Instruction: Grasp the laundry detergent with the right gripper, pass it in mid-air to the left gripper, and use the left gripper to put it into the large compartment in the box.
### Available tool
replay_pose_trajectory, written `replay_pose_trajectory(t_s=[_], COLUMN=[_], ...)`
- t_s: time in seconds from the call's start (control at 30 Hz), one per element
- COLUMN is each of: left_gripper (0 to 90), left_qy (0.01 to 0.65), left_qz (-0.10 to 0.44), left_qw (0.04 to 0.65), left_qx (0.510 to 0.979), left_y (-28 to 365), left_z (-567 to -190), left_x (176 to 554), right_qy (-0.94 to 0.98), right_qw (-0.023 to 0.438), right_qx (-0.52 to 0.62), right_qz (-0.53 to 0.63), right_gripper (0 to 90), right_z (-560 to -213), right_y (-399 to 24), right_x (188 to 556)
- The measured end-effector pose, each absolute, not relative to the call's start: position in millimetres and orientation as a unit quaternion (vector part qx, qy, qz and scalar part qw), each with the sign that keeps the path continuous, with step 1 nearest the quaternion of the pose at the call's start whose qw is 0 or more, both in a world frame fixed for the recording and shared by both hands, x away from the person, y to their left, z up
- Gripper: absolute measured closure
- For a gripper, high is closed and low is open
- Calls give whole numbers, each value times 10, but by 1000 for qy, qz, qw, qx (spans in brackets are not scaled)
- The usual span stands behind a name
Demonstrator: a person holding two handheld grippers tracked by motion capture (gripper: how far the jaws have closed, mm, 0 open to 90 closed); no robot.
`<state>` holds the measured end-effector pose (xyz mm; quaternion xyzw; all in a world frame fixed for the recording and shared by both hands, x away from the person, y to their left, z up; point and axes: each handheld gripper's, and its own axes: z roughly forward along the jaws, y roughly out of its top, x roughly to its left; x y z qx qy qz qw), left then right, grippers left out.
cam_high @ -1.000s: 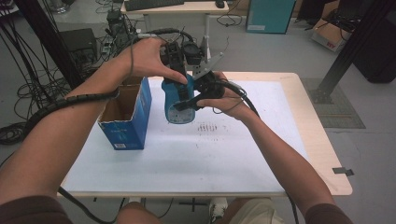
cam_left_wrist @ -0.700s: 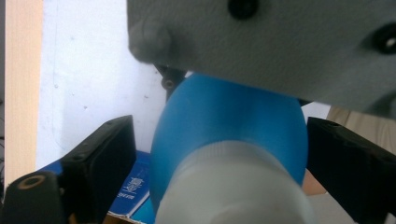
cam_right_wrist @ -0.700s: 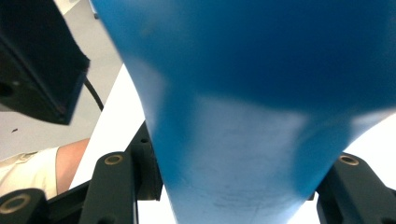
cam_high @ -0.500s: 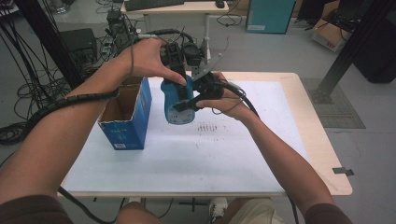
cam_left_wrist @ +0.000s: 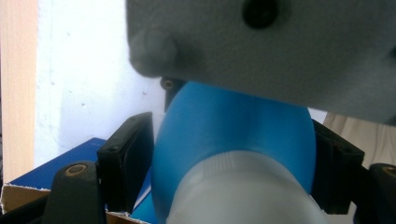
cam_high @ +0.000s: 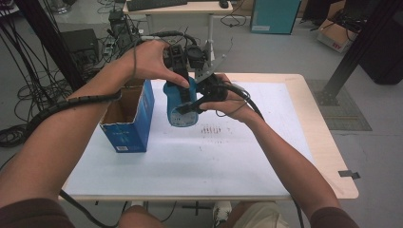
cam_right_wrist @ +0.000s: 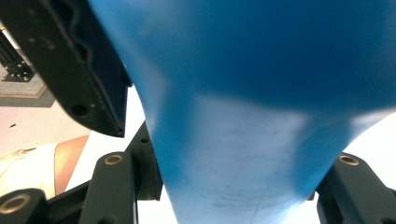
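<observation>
The left gripper (cam_high: 183, 88) had just been closing — its 2 jaws sat around the upper part of the blue bottle (cam_high: 179, 107), the pads at its sides. The right gripper (cam_high: 192, 107) pinched the bottle's lower end. The bottle was blue with a whitish band, held tilted above the white table (cam_high: 228, 161). An open blue cardboard box (cam_high: 128, 121) stood just beside it, toward the table's left edge.

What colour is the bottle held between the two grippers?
The bottle is bright blue with a whitish cap end, clearest in the left gripper view.
</observation>
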<state>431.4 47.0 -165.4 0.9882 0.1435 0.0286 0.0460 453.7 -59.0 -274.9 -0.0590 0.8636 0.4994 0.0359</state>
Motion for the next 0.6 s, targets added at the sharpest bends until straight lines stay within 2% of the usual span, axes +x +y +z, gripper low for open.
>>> replay_pose_trajectory(t_s=[0.17,0.27,0.6], left_gripper=[300,356,366], left_qy=[143,141,138], left_qz=[29,28,25], left_qw=[42,43,29], left_qx=[988,989,990], left_y=[476,479,484], left_z=[-1659,-1662,-1677], left_x=[4313,4313,4313], right_qy=[863,863,862], right_qw=[35,34,43], right_qx=[-61,-62,-75], right_qz=[500,500,500], right_gripper=[438,437,436], right_z=[-2748,-2751,-2772], right_y=[-587,-580,-550], right_x=[4533,4531,4553])
